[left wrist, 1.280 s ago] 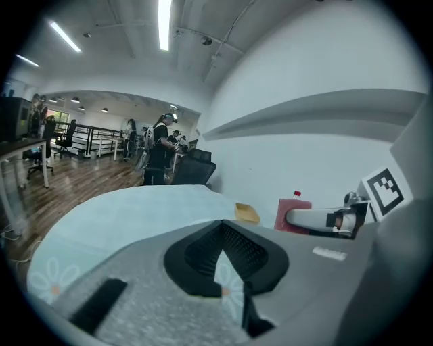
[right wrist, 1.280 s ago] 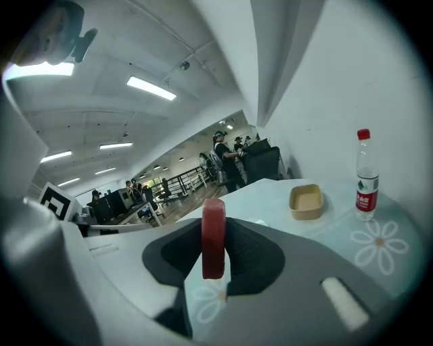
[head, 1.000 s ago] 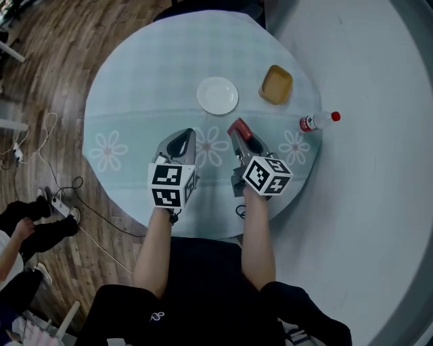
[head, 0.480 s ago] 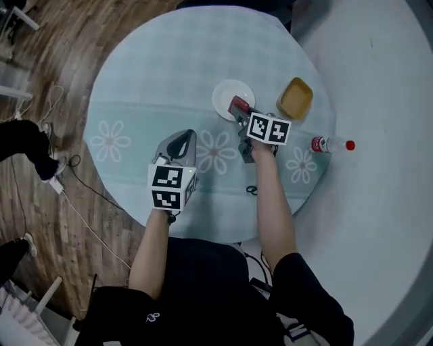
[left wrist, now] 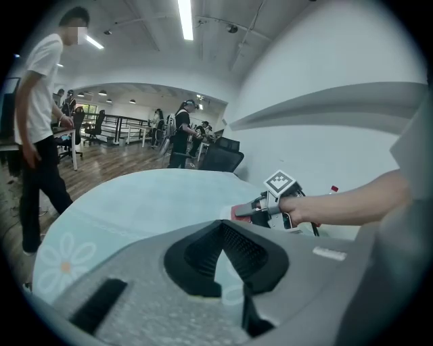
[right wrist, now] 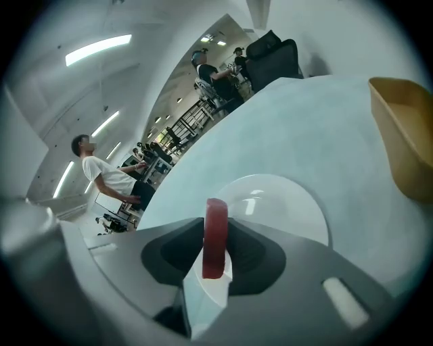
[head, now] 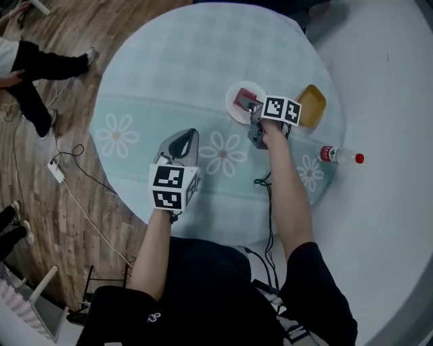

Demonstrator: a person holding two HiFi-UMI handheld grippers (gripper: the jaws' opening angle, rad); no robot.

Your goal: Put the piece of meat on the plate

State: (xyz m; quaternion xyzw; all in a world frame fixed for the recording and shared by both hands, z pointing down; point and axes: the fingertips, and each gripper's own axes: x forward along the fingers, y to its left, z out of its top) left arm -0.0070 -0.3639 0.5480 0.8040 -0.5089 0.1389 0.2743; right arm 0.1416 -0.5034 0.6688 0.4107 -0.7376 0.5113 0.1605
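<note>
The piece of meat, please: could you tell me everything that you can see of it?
The piece of meat is a thin, flat, dark red slab with a rounded top edge and a smooth, slightly glossy look. It stands on edge between the pads of the right gripper, whose jaws are opening. It is over the near part of the white plate; whether its lower edge touches the plate cannot be told. Nothing else touches it.

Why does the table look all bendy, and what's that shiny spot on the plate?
Head view: wide lens bends the table round, corners go dark. Right gripper view: light glints off the white plate; the piece of meat looks sharp. Left gripper view: bright light strips overhead.
</note>
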